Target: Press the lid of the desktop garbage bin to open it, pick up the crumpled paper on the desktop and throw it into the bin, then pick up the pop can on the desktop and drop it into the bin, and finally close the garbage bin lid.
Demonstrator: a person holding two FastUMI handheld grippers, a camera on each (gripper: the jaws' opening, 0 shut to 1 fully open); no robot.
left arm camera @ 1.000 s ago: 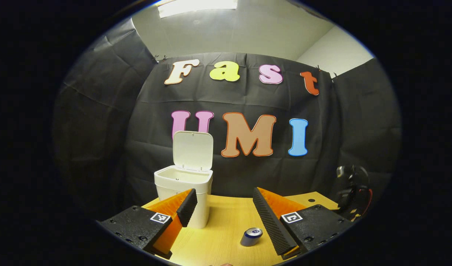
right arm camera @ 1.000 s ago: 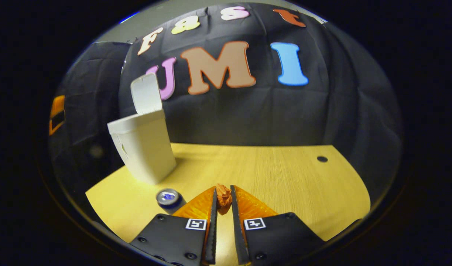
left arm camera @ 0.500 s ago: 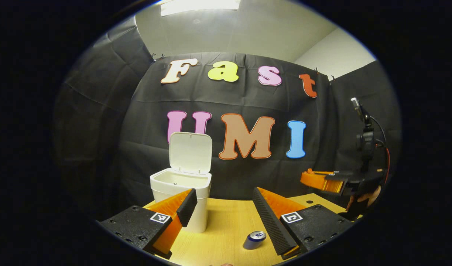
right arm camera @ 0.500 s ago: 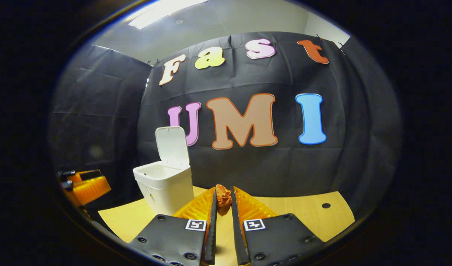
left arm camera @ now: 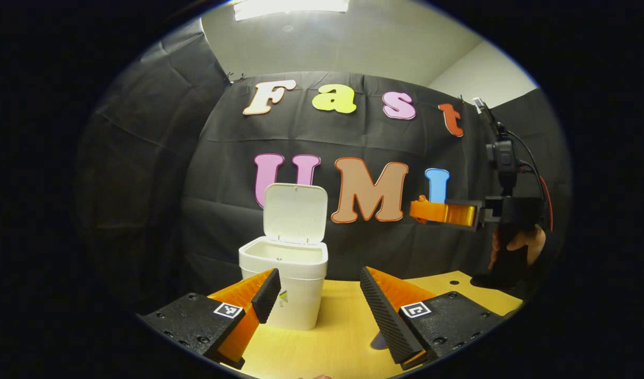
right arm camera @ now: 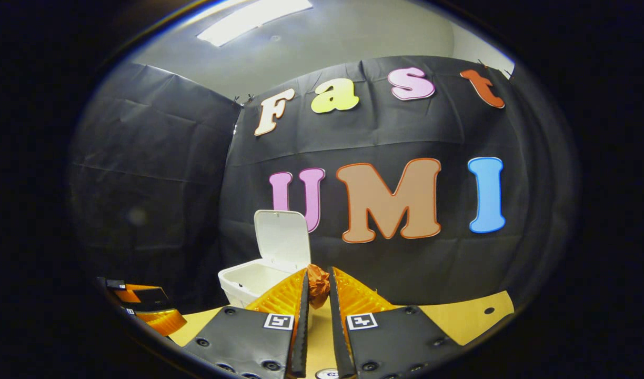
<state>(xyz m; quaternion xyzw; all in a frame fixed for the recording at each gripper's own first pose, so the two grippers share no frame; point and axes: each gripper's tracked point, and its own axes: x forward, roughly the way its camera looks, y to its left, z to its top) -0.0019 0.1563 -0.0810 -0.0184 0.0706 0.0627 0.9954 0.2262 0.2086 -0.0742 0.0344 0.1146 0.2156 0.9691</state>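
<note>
**Paper held above counter, bin lid up**

Right gripper (right arm camera: 318,287) clamped the crumpled paper (right arm camera: 318,284), raised right of the bin (left arm camera: 284,287). Left gripper (left arm camera: 318,295) gaped empty, low over the counter (left arm camera: 343,337). Lid (left arm camera: 294,213) stood upright.

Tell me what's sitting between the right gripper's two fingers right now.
The crumpled paper, pinched at the tips of the right gripper, as the right gripper view shows. Beyond it stands the bin with its lid up.

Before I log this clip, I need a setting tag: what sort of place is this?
Most likely a small recording booth, not a home: black cloth wall, a wooden desktop with a white bin, and a hand-held gripper shut on crumpled paper.
</note>
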